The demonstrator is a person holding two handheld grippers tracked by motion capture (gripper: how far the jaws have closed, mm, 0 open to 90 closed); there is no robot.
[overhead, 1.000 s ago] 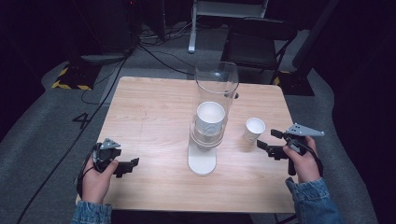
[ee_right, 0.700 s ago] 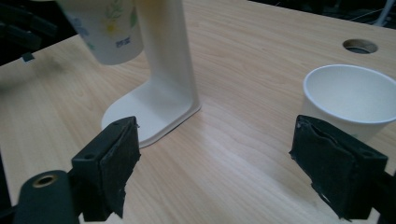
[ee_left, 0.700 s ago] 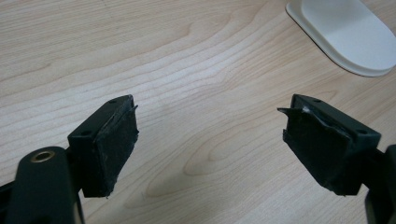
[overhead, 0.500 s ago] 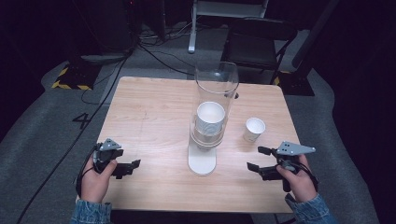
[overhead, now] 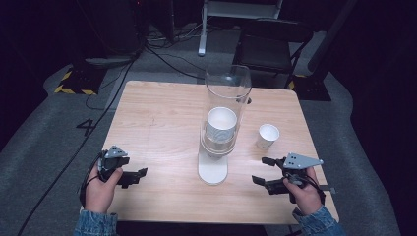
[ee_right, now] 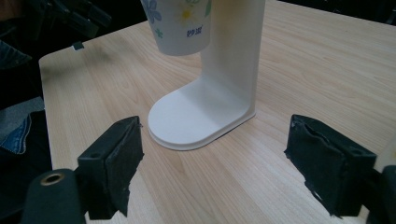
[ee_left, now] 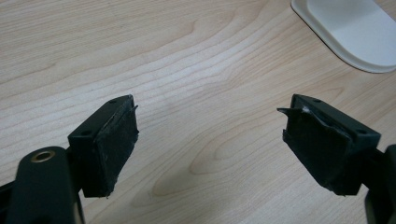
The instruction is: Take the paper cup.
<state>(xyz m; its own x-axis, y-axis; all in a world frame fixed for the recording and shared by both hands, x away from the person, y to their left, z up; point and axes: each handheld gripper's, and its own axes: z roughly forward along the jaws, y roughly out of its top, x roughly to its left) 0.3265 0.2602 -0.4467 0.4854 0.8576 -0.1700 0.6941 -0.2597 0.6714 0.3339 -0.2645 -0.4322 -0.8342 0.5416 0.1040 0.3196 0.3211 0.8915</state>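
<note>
So in the high view we've got the right gripper (overhead: pixel 264 170) low in the right part of the frame with its jaws spread wide and nothing between them, pointing at the white cup dispenser (overhead: pixel 215 147) in the middle of the table (overhead: pixel 157 123). A loose paper cup (overhead: pixel 268 136) stands just right of the dispenser, above that gripper. Our left gripper (overhead: pixel 134 176) sits at lower left, jaws apart too, over bare wood.

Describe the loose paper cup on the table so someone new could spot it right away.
Start at the tall clear cup dispenser in the middle of the wooden table. Just to its right stands a small white paper cup, upright and alone. Unlike the cups stacked inside the dispenser, it sits directly on the wood.
</note>
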